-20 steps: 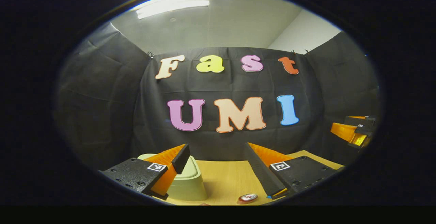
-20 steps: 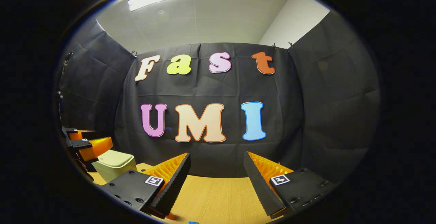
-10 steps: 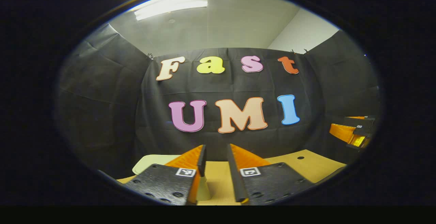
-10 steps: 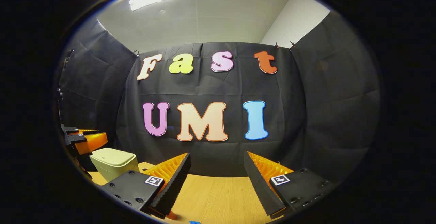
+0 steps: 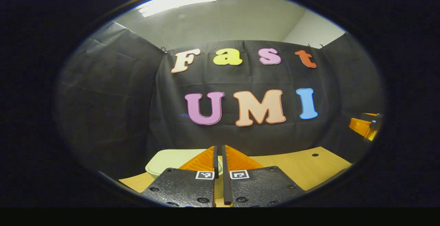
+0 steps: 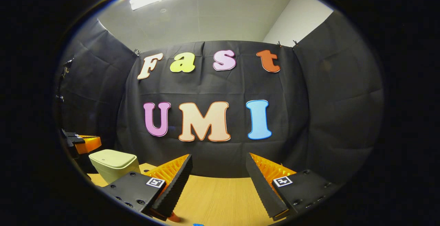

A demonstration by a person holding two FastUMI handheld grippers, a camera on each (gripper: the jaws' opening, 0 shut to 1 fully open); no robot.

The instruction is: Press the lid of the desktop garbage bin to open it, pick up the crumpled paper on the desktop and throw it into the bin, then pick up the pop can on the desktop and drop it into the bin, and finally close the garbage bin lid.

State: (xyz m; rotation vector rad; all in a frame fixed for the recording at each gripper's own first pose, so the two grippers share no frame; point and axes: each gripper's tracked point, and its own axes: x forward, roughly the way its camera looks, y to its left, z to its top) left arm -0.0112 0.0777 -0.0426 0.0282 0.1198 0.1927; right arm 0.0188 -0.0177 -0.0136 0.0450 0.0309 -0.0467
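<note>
Pale garbage bin point(image 6: 113, 166) standing upright near the left edge of the wooden desktop point(image 6: 220, 198), its lid point(image 6: 112, 158) shut and flat on top, long axis apparently running front to back. The left gripper point(image 5: 219, 157), fingers clenched together on nothing, points over the lid, probably to press it open with a blunt tip. The right gripper point(image 6: 218, 171) hangs released over mid-desktop, likely reserved for the pickups.

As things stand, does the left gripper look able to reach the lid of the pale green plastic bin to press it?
Probably yes: the left gripper, tongs shut, points at the pale green plastic bin just ahead, with nothing visible between them.
</note>
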